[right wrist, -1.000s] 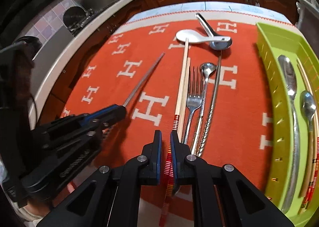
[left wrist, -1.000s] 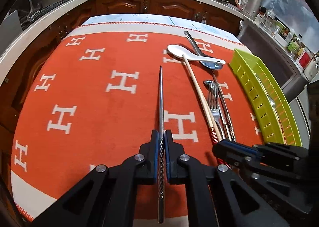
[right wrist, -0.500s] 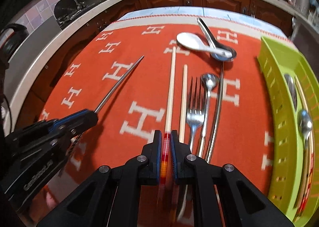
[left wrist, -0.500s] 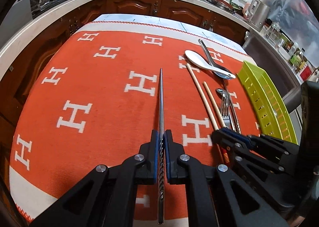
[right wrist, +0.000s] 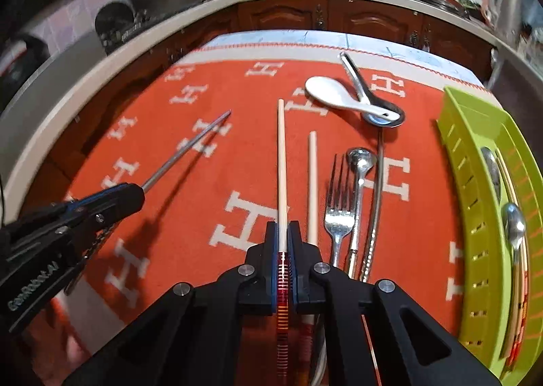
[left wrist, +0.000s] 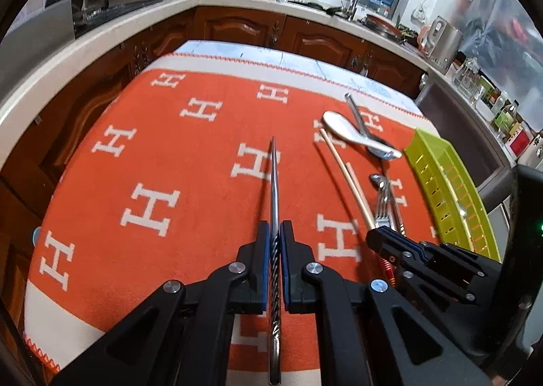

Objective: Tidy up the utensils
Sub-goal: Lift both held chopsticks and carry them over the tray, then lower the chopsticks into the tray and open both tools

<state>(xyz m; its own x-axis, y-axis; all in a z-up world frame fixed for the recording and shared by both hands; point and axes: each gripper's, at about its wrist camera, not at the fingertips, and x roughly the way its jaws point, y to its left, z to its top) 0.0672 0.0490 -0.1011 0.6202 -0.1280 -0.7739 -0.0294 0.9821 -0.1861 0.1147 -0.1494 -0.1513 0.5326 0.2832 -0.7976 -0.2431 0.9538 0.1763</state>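
Starting at the left, the left gripper (left wrist: 275, 233) is pinched on a slim steel chopstick with a twisted handle (left wrist: 274, 182), its pads pressed against the twist while the pointed tip juts far ahead over the orange blanket patterned with white H shapes (left wrist: 152, 155). So much length hangs forward of the jaws that a quick swing could pivot the rod in the pads or let it slide out, since polished metal gives little friction.

Just right of it, the right gripper (right wrist: 282, 233) has just been closing and now clamps a pale wooden chopstick with a red-banded handle (right wrist: 281, 165), held near the banded end. Its twin, a second pale chopstick (right wrist: 312, 182), lies on the blanket immediately right of those jaws, so a low sweep might drag or roll it. Beyond that lie a steel fork (right wrist: 337, 213), a small steel spoon (right wrist: 359, 175) and another twisted steel chopstick (right wrist: 375, 216), packed side by side; any brush would scatter them.

Ahead and right, a white ceramic soup spoon (right wrist: 334, 94) rests across a steel ladle-style spoon (right wrist: 370, 94).

Farthest right stands the lime-green slotted plastic tray (right wrist: 475, 216), already holding spoons and chopsticks. Both held sticks presumably go there; their long tips could catch its near wall, tip it, or land crosswise over what is inside.
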